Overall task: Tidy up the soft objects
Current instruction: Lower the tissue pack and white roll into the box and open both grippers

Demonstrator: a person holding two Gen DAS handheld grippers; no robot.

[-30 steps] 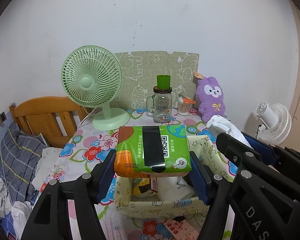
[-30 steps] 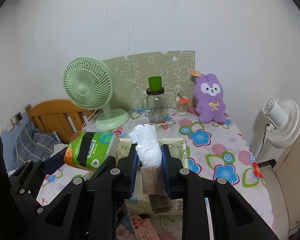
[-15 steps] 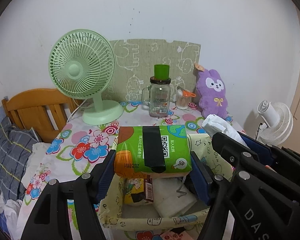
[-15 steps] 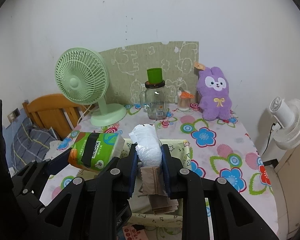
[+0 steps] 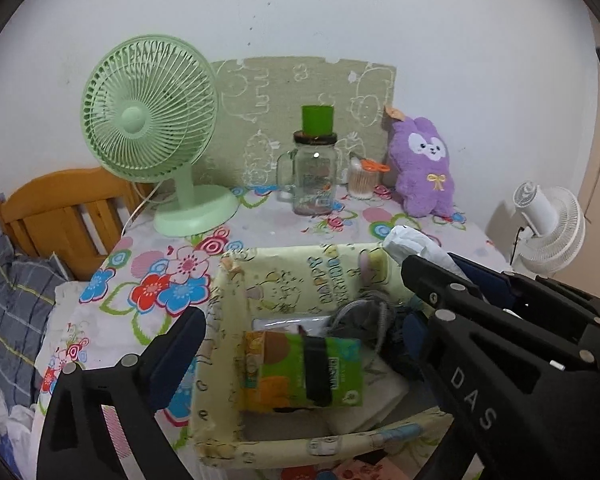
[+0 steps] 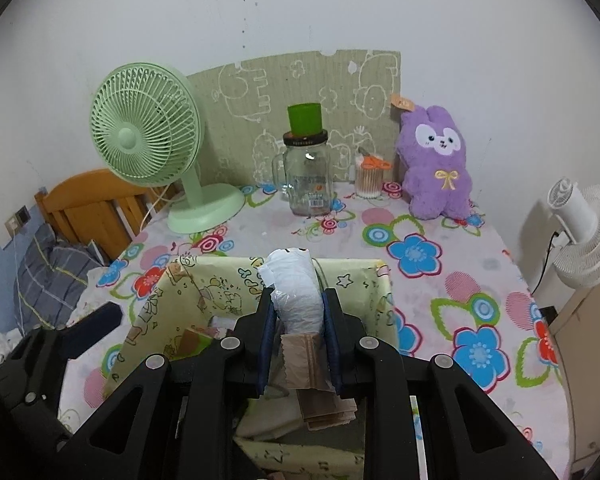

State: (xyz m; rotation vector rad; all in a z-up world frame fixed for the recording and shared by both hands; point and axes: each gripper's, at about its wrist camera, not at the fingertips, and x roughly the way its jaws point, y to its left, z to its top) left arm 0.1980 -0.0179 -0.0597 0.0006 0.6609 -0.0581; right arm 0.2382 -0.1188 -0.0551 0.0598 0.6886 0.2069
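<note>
A green and orange tissue pack lies inside the yellow patterned box, on other soft items. My left gripper hangs over the box with its jaws opening wide and the pack loose below them; its right finger is mostly hidden behind the right gripper. My right gripper is shut on a rolled white plastic bag above the far side of the box. From the left wrist view the bag shows at the box's right rim. A purple plush rabbit sits at the back right.
On the flowered tablecloth behind the box stand a green desk fan, a glass jar with a green cup on top and a swab holder. A white fan is off the right edge, a wooden bed frame to the left.
The left jaws have spread and let go of the tissue pack, which has dropped into the box. Both grippers have come down and closer to the box; the right still holds the bag.
</note>
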